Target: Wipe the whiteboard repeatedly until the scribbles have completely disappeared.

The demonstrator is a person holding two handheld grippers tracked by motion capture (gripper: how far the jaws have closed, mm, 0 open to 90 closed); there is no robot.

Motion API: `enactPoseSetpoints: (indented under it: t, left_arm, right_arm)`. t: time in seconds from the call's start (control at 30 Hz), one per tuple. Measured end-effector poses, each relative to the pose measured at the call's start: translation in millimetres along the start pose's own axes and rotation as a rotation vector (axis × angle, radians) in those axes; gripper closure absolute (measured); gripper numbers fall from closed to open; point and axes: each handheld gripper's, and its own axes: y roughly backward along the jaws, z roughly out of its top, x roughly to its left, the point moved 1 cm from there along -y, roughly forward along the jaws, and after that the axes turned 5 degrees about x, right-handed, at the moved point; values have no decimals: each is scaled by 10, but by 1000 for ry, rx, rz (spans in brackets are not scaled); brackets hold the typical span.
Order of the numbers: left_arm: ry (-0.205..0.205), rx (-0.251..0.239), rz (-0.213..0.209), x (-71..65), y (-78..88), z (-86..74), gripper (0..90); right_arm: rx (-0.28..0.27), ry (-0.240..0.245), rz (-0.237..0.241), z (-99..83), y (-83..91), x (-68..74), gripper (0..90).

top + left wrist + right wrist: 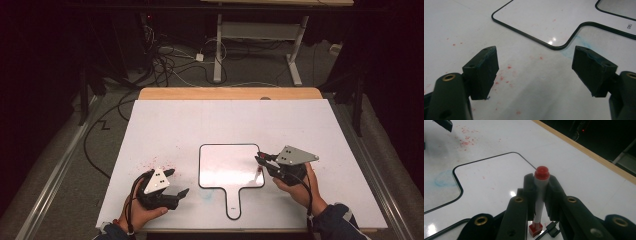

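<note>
Gripping a red-capped marker (539, 192) at the paddle-shaped whiteboard's (222, 162) right edge

Right gripper (263, 162) jaws clamp the marker; left gripper (177, 182) jaws stand apart, empty, near the tabletop's (210, 120) front-left corner.

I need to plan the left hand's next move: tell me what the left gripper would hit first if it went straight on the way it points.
Probably the paddle-shaped whiteboard: the open left gripper points over the red-speckled table toward the board's corner by the handle. Depth is unclear, so it might touch the table first.
</note>
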Motion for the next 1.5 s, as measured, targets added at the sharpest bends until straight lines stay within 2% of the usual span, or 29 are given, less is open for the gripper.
enactPoseSetpoints:
  t: [0.2, 0.37, 0.5, 0.63, 0.67, 0.7, 0.73, 0.77, 0.87, 0.9, 0.93, 1.0, 1.03, 1.23, 1.4, 1.5]
  left_arm:
    - [-2, -1, 1, 0, 4, 1, 206]
    - [-4, -2, -3, 5, 19, -11, 206]
    - [-3, -2, -4, 5, 12, -9, 206]
    - [-8, 1, -4, -4, 3, 2, 206]
    - [13, -4, -11, -23, -5, 0, 206]
    - [-8, 2, -3, -6, -1, 4, 206]
    - [-7, 3, -4, -6, -1, 3, 206]
    - [15, -4, -14, -24, -6, -2, 206]
    - [24, -11, -15, -23, -5, -11, 206]
    - [-2, -1, -7, 3, 8, -11, 206]
    - [34, -14, -21, -23, 1, -17, 206]
    - [36, -18, -20, -22, 1, -20, 206]
    - [-3, -2, -9, 10, 15, -18, 206]
    - [-4, -3, -12, 13, 14, -16, 206]
    - [-1, -5, -14, 12, 18, -19, 206]
    - [3, -4, -16, 14, 17, -23, 206]
  right_arm:
    - [-36, 8, 45, 64, -111, 128, 808]
    - [-39, 49, 73, 112, -143, 250, 808]
    - [-52, 22, 79, 102, -153, 224, 809]
    - [-80, 24, 105, 157, -254, 314, 808]
    - [-86, 28, 113, 181, -288, 347, 808]
    - [-91, 28, 117, 207, -322, 386, 808]
    - [-96, 31, 125, 231, -358, 420, 808]
    - [-102, 36, 132, 255, -395, 449, 808]
    - [-119, 35, 162, 329, -497, 539, 808]
    - [-121, 39, 165, 350, -525, 568, 808]
    - [-124, 47, 170, 372, -552, 594, 808]
    - [-128, 56, 176, 404, -603, 633, 808]
    - [-127, 54, 181, 424, -629, 638, 808]
    - [-124, 40, 215, 525, -752, 693, 808]
    - [-131, 50, 233, 595, -829, 809, 808]
    - [-129, 74, 226, 613, -847, 842, 808]
